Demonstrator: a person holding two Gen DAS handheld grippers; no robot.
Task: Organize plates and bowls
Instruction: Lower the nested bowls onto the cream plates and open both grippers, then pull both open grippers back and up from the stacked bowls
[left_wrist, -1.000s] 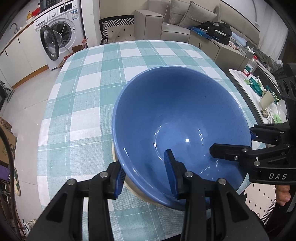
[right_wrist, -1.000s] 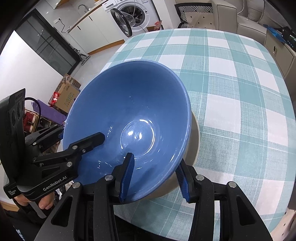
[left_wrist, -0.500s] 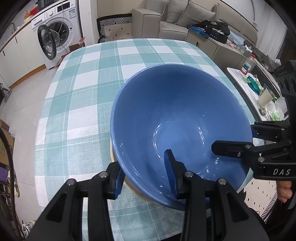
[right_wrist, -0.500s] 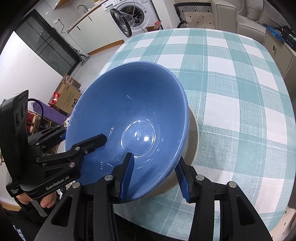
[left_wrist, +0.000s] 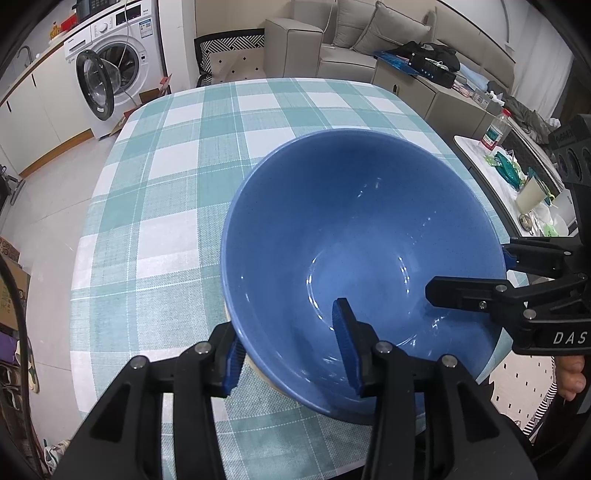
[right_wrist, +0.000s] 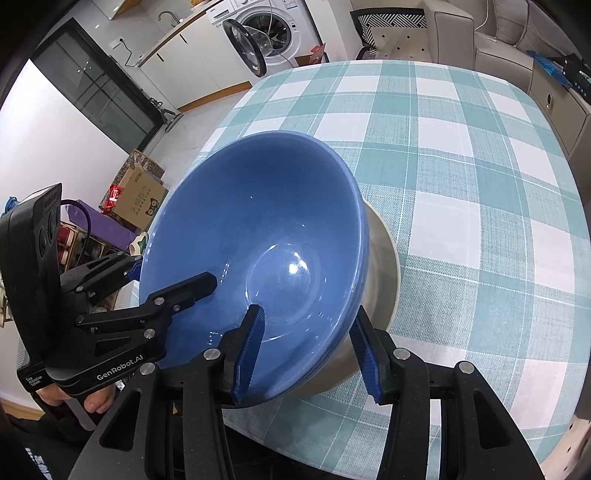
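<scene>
I am looking down both claws at a large blue bowl (left_wrist: 354, 258) sitting in a beige bowl (right_wrist: 380, 266), whose rim shows just beyond the blue one, near the front edge of a round bench (left_wrist: 177, 177) covered with a teal and white checked cloth. My left claw (left_wrist: 291, 350) straddles the blue bowl's near-left rim, one blue pad inside the bowl and the other outside the wall; its jaws have just been opening, and I see a gap at both pads, so it looks released rather than clamped. My right claw (right_wrist: 306, 347) straddles the near-right rim the same way, the inner pad over the glossy interior and the outer pad beside the beige bowl's wall; its jaws have also just been opening with the rim between them, and they do not appear to press. Each camera shows the other claw reaching in from the side, with a bit of the person's hand (right_wrist: 98, 400) under it. Beyond the bench are a front-loading washing machine (left_wrist: 110, 74) with its door open and a grey sofa (left_wrist: 369, 40).
</scene>
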